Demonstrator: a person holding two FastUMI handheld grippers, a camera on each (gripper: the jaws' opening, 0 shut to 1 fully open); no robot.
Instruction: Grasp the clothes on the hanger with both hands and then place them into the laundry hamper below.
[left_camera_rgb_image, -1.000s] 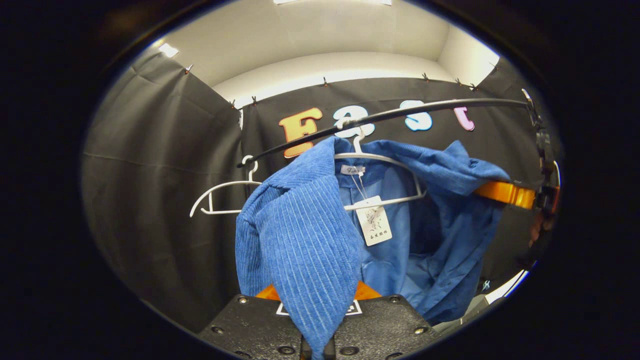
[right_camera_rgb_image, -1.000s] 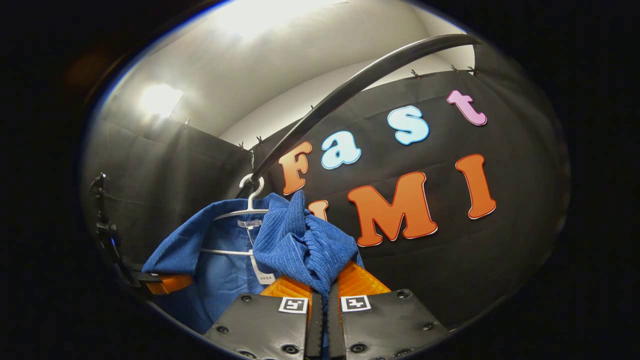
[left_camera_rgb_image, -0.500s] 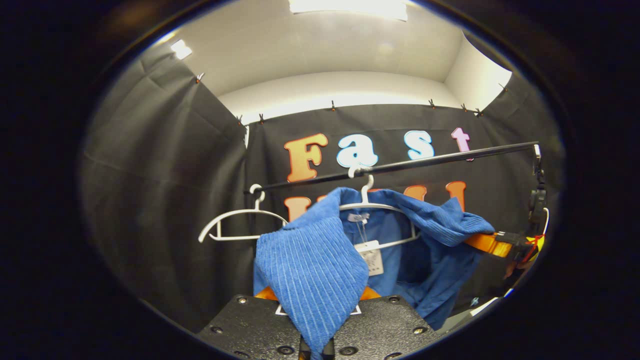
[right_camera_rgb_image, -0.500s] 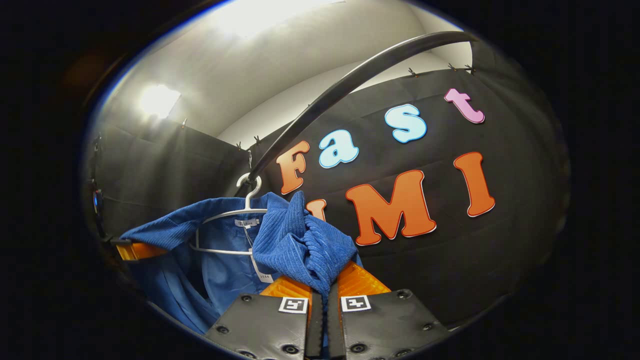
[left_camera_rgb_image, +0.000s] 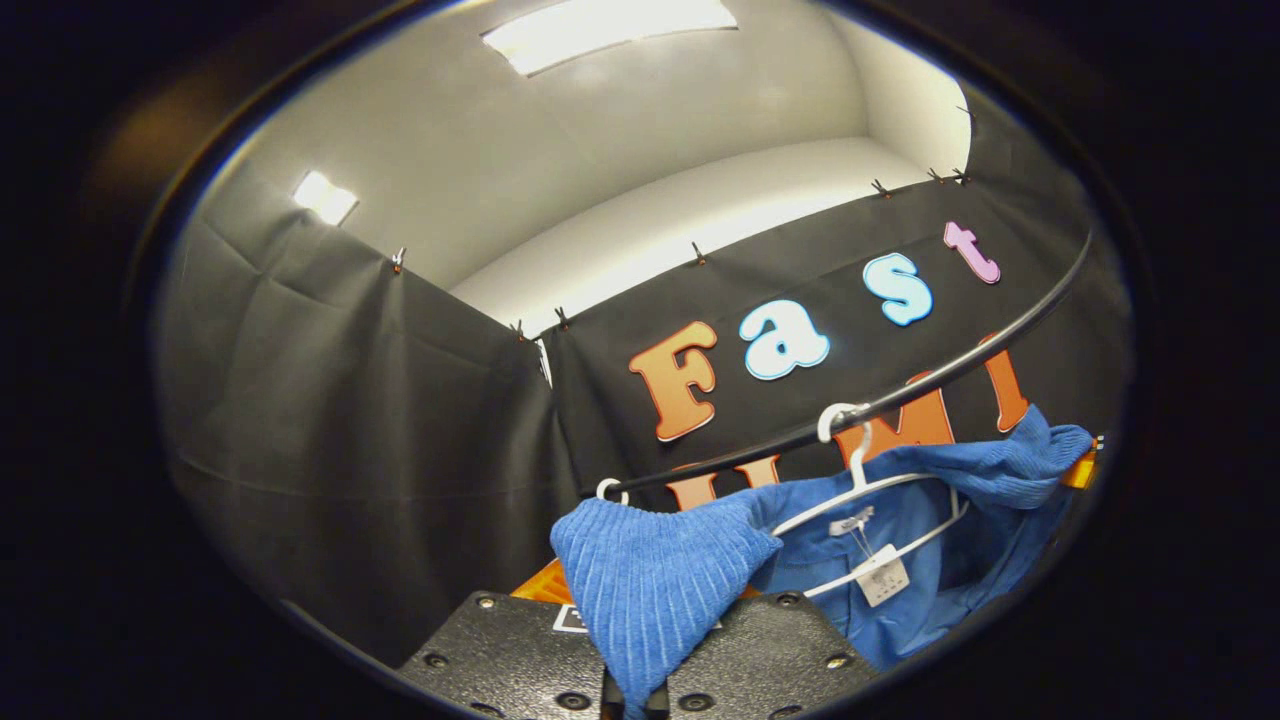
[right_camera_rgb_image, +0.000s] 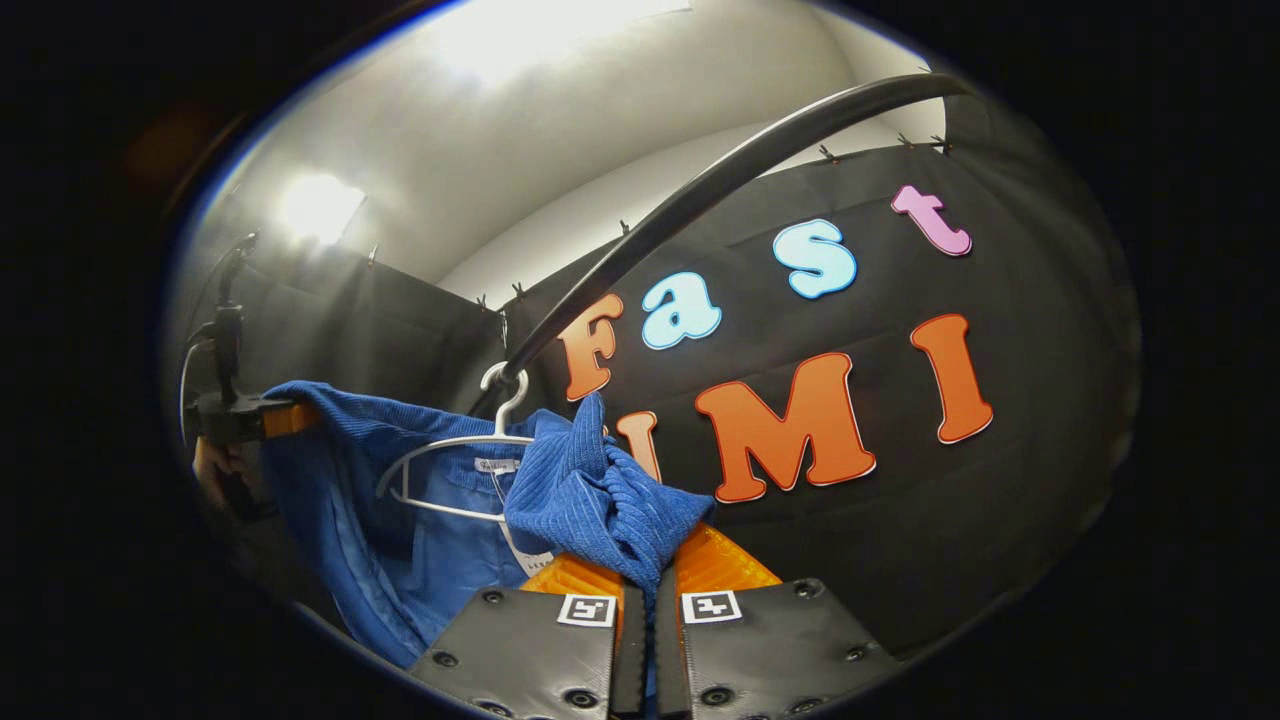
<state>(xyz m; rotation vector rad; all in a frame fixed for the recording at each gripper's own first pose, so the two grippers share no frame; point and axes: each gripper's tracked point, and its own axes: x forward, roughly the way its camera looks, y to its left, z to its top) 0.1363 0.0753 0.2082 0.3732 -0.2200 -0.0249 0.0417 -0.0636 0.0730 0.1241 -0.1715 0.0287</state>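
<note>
Both grippers, left (left_camera_rgb_image: 632, 700) and right (right_camera_rgb_image: 645, 655), clamp the blue corduroy garment (right_camera_rgb_image: 600, 500) on its white hanger (left_camera_rgb_image: 870, 490); the paper tag (left_camera_rgb_image: 884, 581) is unreadable.

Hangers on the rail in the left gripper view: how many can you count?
2. One white hanger carries the blue garment; of a second, the hook alone peeks above the fabric held by the left gripper. Others may be hidden.

Ceiling panel (left_camera_rgb_image: 610, 22) bright; glare, fisheye warp at edges.
</note>
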